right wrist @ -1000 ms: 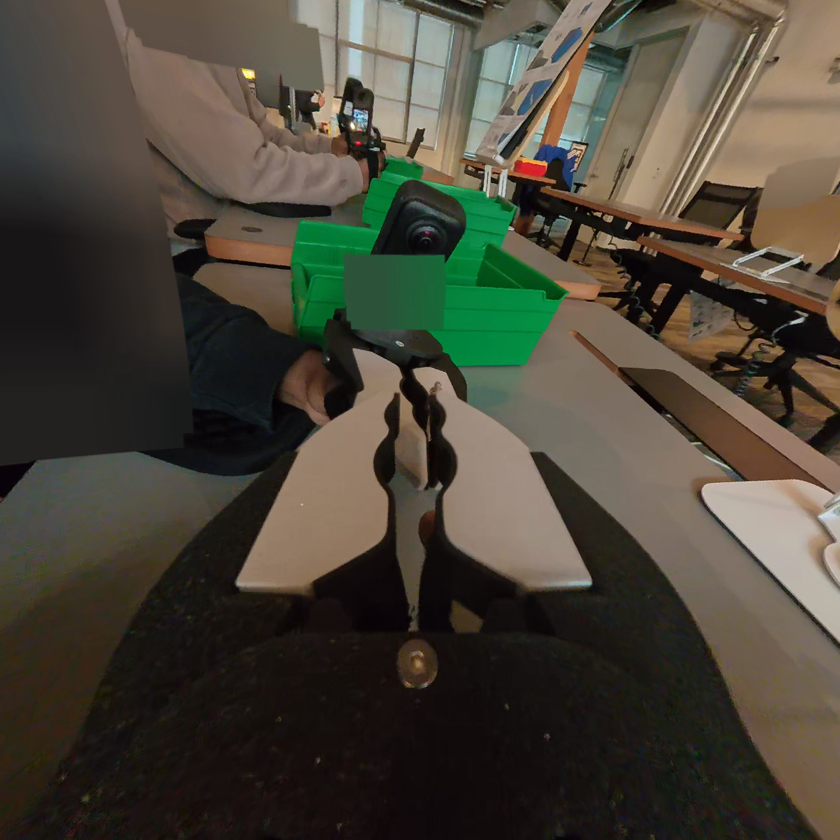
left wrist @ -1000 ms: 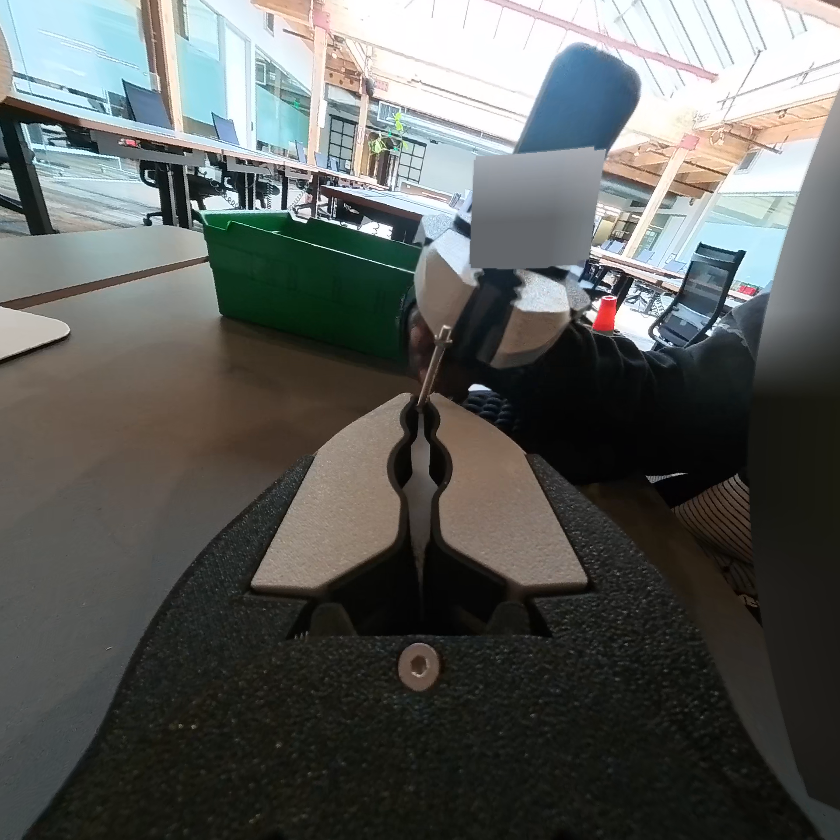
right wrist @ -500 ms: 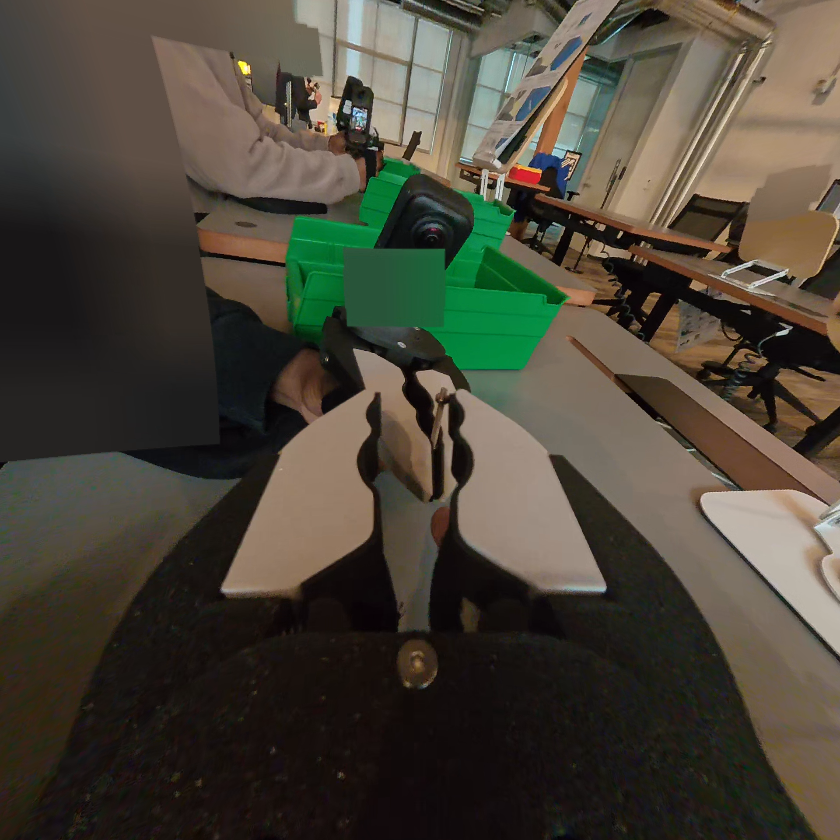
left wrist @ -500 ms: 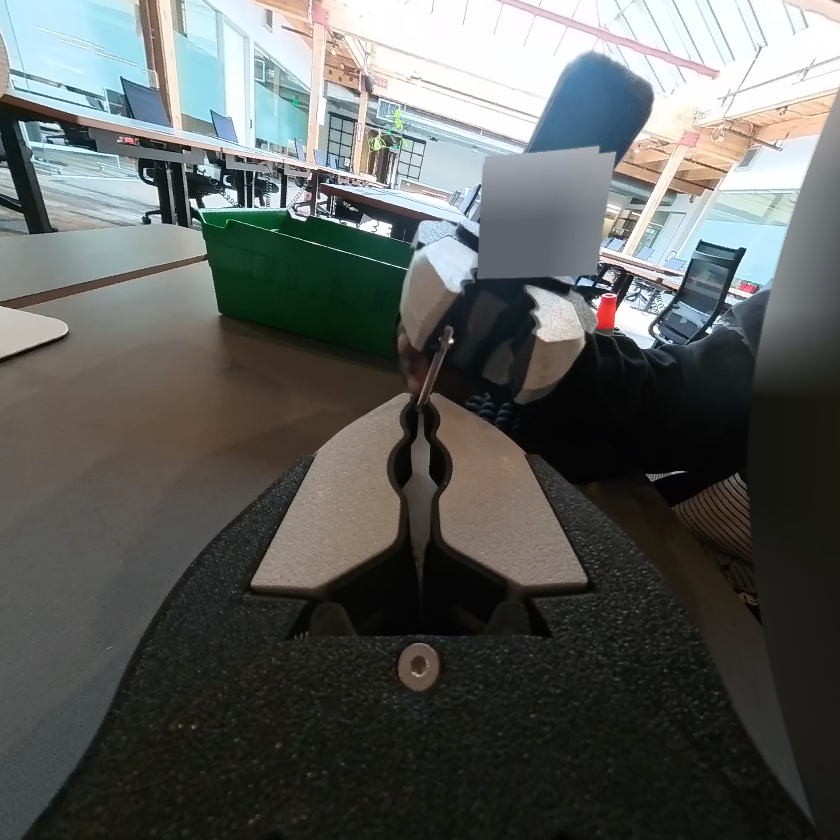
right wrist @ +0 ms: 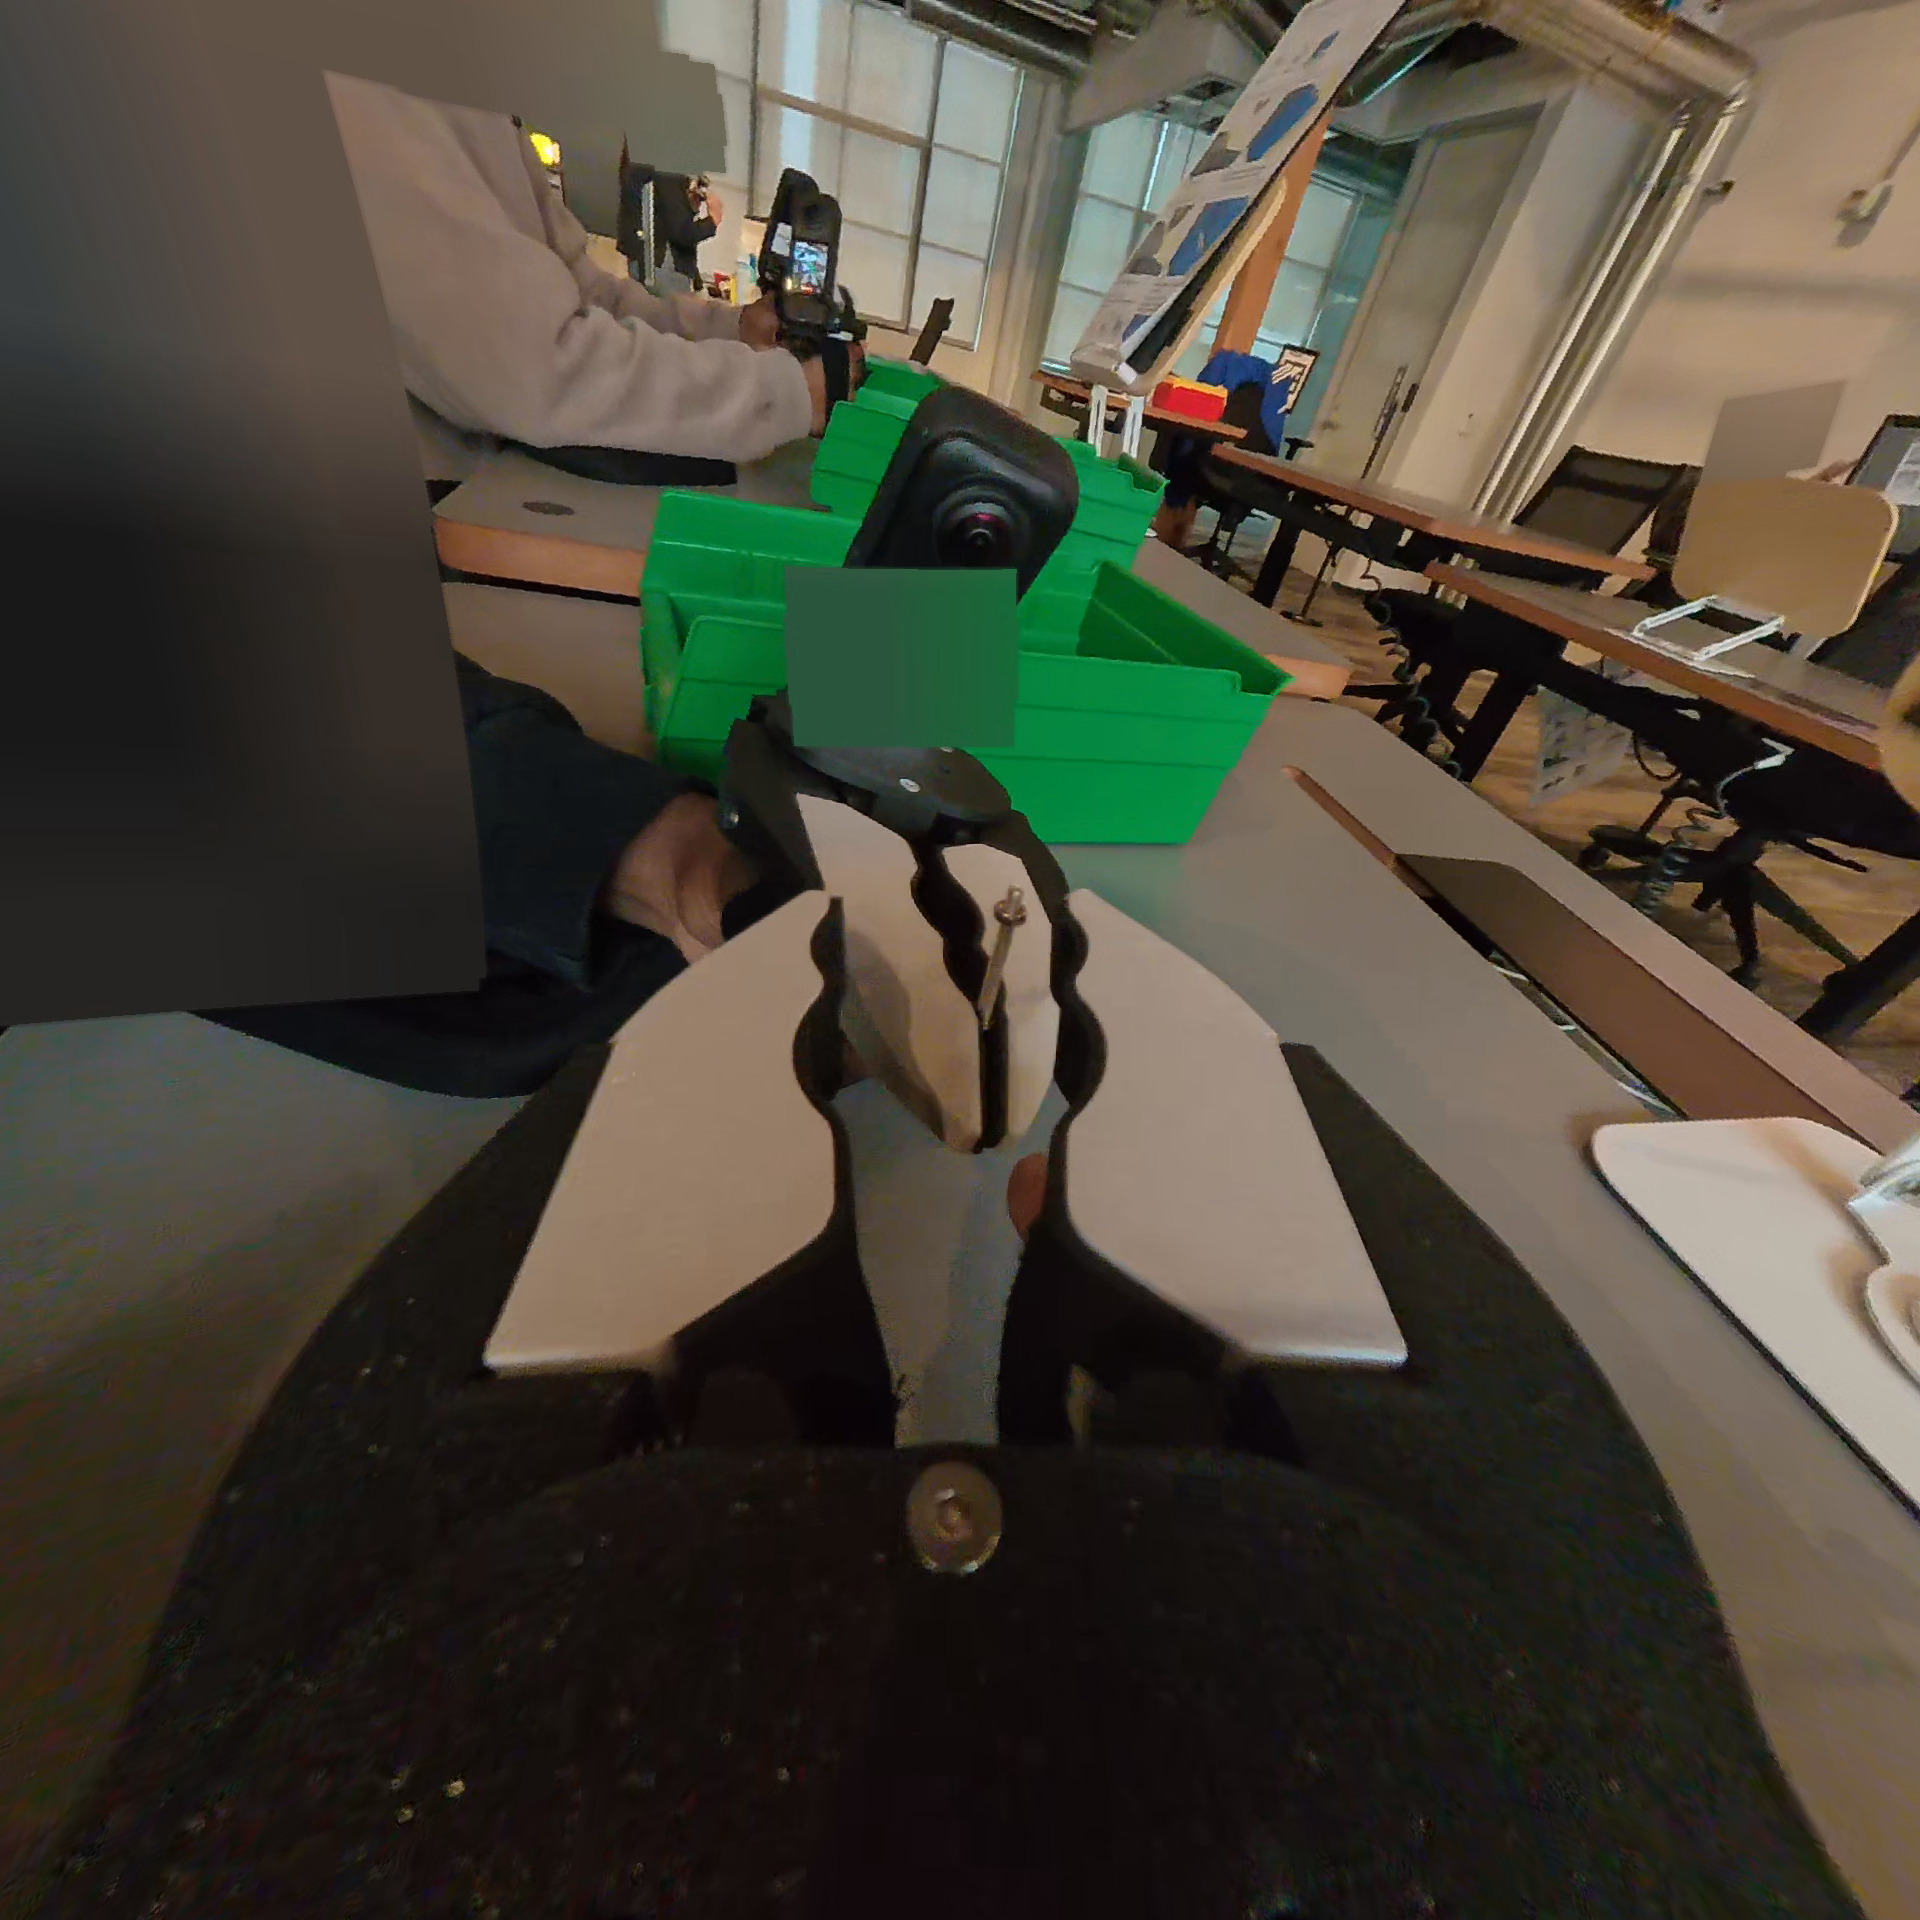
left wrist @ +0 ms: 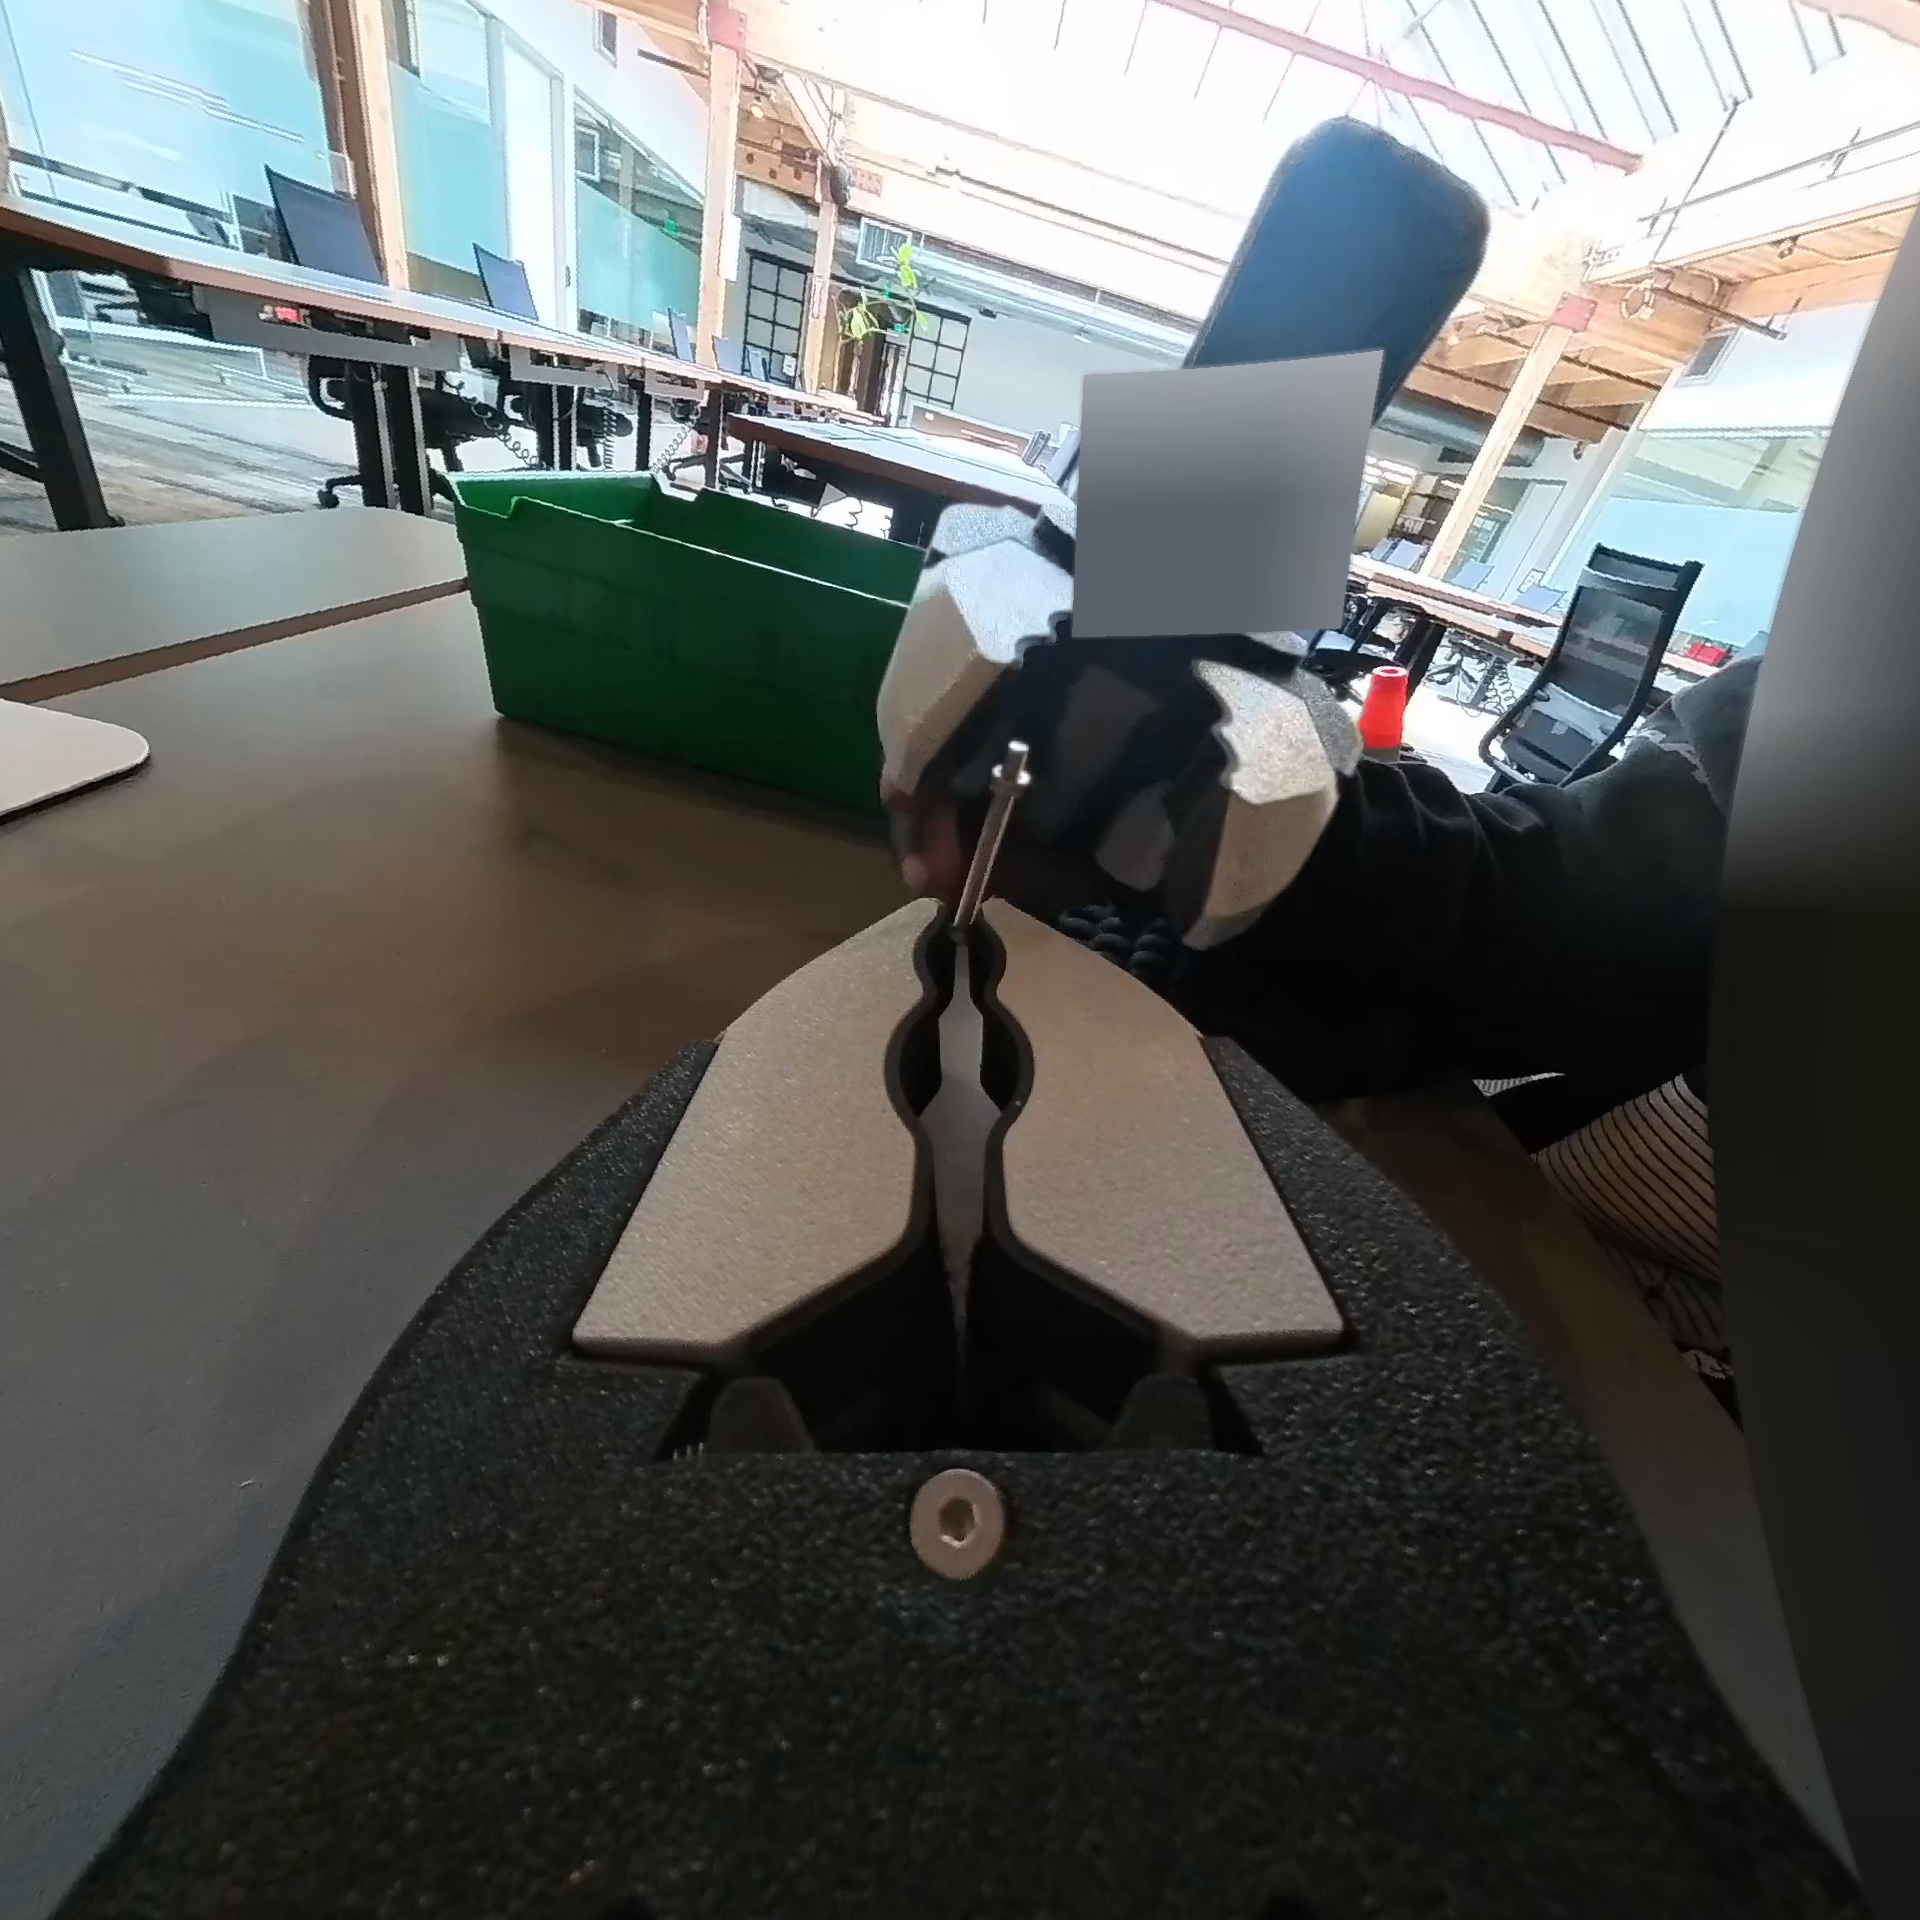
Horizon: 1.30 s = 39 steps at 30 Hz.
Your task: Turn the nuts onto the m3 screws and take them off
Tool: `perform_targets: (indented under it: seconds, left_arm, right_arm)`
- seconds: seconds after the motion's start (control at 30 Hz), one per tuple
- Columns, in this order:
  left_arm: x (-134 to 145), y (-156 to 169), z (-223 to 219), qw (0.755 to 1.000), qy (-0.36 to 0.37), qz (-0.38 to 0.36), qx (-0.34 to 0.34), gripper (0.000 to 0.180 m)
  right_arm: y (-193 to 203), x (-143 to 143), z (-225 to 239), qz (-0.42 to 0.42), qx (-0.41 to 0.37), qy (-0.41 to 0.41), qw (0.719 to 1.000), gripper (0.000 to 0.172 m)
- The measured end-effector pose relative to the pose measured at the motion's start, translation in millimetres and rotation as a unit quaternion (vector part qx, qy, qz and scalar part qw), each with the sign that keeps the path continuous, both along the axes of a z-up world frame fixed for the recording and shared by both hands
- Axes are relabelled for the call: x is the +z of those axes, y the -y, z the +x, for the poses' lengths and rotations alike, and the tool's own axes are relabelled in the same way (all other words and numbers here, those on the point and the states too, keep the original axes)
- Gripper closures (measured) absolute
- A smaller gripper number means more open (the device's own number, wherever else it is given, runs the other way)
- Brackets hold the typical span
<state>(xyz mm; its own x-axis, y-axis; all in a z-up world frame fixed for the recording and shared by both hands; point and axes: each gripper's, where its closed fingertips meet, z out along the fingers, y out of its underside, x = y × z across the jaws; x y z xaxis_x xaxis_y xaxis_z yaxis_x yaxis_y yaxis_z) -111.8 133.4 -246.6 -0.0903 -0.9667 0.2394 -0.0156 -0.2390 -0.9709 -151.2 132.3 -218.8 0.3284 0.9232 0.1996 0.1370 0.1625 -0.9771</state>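
Observation:
My left gripper (left wrist: 961, 920) is shut on a thin metal screw (left wrist: 987, 842). The screw sticks up and forward from its fingertips. A small nut (left wrist: 1011, 776) sits on the screw just below its top end. My right gripper (right wrist: 951, 914) is open. Its fingers (right wrist: 727, 1049) stand to either side of the screw (right wrist: 997, 961) and nut (right wrist: 1006, 912), with a gap on both sides. The left wrist view shows the right gripper (left wrist: 1101, 769) facing mine, spread wide behind the screw. The left gripper's closed tips (right wrist: 982, 1049) show in the right wrist view.
A green bin (left wrist: 675, 634) stands on the dark table behind the grippers, and it also shows in the right wrist view (right wrist: 1122, 748). A white pad (right wrist: 1745, 1226) lies at the table's right side. A dark sleeve (left wrist: 1507, 914) holds the right gripper. Another person sits at a far table. The gap from one gripper's tips to the other's is roughly 4 centimetres.
My right gripper has opened wide, after its fingers were nearly closed around the top of the screw. My left gripper has kept its hold on the screw and has not moved.

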Motion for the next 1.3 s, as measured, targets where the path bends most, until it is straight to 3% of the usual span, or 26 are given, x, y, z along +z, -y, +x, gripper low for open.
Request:
perform_targets:
  seconds: [0.13,0.27,0.37,0.63,0.73,0.93,1.2,1.3]
  left_arm:
    - [0,-1,0,1.0,0.001,-0.002,0.002,0.179]
    - [0,-1,-1,1.0,0.002,-0.002,0.003,0.179]
    - [0,-1,-1,1.0,0.001,-0.001,0.003,0.179]
    - [0,0,0,1.0,-0.001,0.0,0.0,0.179]
    - [0,-1,0,1.0,0.0,-0.001,0.002,0.179]
    - [0,-1,-1,1.0,0.001,-0.001,0.003,0.179]
    - [0,0,0,1.0,-0.001,0.0,0.002,0.179]
    - [0,0,0,1.0,-0.001,0.0,0.002,0.179]
  right_arm:
    - [3,1,0,0.002,0.008,0.001,1.0,0.137]
    - [1,2,10,-0.013,0.003,0.011,1.0,0.158]
    - [0,9,16,-0.027,0.005,-0.012,1.0,0.163]
    - [0,1,1,0.002,0.0,-0.002,1.0,0.137]
    - [3,-1,-1,0.004,0.007,0.006,1.0,0.138]
    - [-2,2,13,-0.021,-0.003,0.005,1.0,0.161]
    - [-1,-1,1,0.004,-0.005,0.002,1.0,0.138]
    - [2,-2,-3,0.005,0.005,0.006,1.0,0.137]
